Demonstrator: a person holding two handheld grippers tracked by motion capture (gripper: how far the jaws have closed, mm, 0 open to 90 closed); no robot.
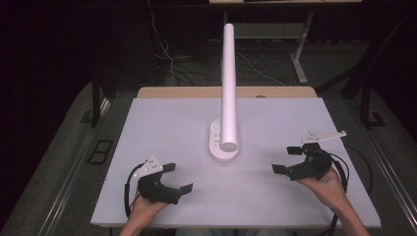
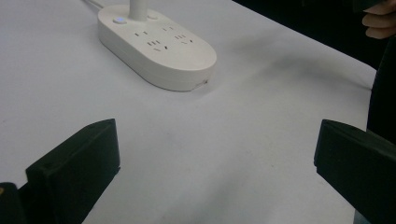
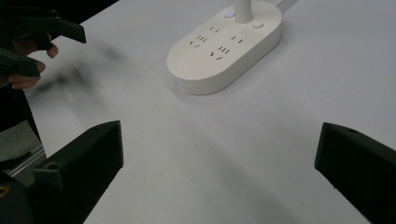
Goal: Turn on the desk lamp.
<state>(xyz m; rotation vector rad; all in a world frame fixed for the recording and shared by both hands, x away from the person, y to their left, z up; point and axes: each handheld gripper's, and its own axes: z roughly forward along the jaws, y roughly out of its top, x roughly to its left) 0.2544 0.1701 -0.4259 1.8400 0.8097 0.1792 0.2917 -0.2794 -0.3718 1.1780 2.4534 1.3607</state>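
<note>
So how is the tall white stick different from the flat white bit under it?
The tall white stick is a thin round tube standing up; the flat white base is a wide oval lying on the table. The stick is plain, while the base has plug holes and a small lit button. Both are white and joined together.

Black tongs point(image 2: 217, 163) gape wide over the white table point(image 2: 233, 116) — a socketed lamp base point(image 2: 156, 44) lies ahead.

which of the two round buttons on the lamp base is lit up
The blue-lit button, left of the lamp stem in the right gripper view; the other button is plain white and unlit.
</note>
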